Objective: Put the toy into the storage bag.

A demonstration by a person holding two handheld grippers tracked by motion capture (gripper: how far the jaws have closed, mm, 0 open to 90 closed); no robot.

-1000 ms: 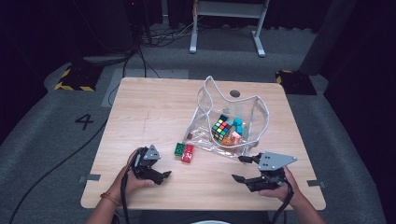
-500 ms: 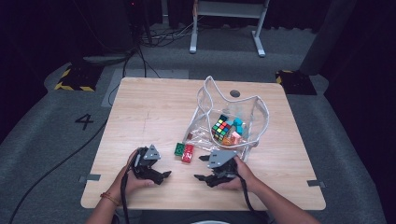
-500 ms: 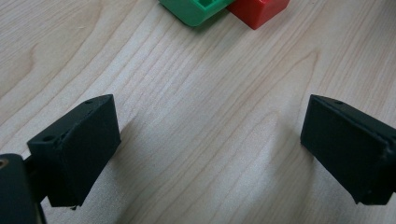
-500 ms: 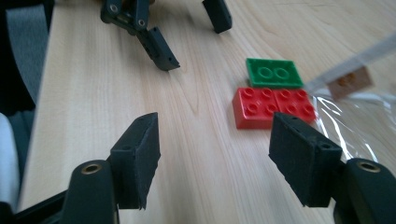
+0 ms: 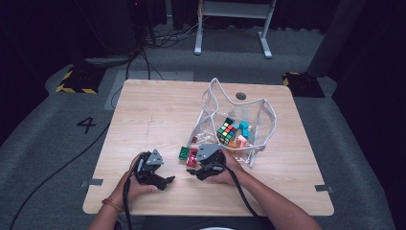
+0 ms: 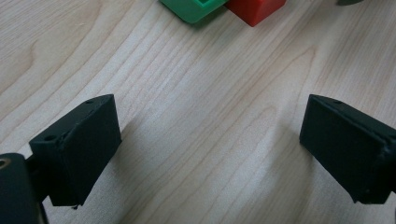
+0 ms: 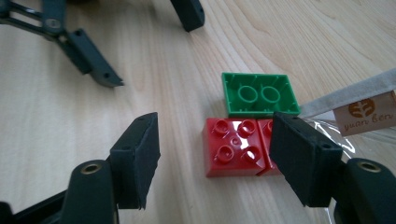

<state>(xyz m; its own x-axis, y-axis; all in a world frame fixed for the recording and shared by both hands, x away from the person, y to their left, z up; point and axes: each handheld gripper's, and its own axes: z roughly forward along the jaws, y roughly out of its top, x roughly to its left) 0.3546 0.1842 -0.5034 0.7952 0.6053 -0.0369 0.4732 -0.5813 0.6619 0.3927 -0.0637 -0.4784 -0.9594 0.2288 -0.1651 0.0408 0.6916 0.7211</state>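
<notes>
A red brick (image 7: 231, 147) lies studs up on the wooden table, between the jaws of my right gripper (image 7: 217, 140). Those jaws stand open: the left pad is clear of the brick, and the right jaw covers its far side. Just beyond it a green brick (image 7: 259, 93) lies hollow side up. From above, the right gripper (image 5: 194, 166) sits beside the red brick (image 5: 192, 157) and green brick (image 5: 184, 153). My left gripper (image 5: 165, 175) rests left of them, near the front edge. Its jaws (image 6: 210, 140) are open over bare wood, with the green brick (image 6: 201, 7) ahead.
A clear plastic bag (image 5: 261, 143) stands right of the bricks, holding a colourful puzzle cube (image 5: 226, 130) and other small toys. Its labelled strap (image 7: 364, 109) reaches in beside my right jaw. The table edge (image 5: 206, 211) is close to both hands.
The right hand has swept left from the table's front right and come down by the red and green bricks. The left gripper has stayed where it was.
</notes>
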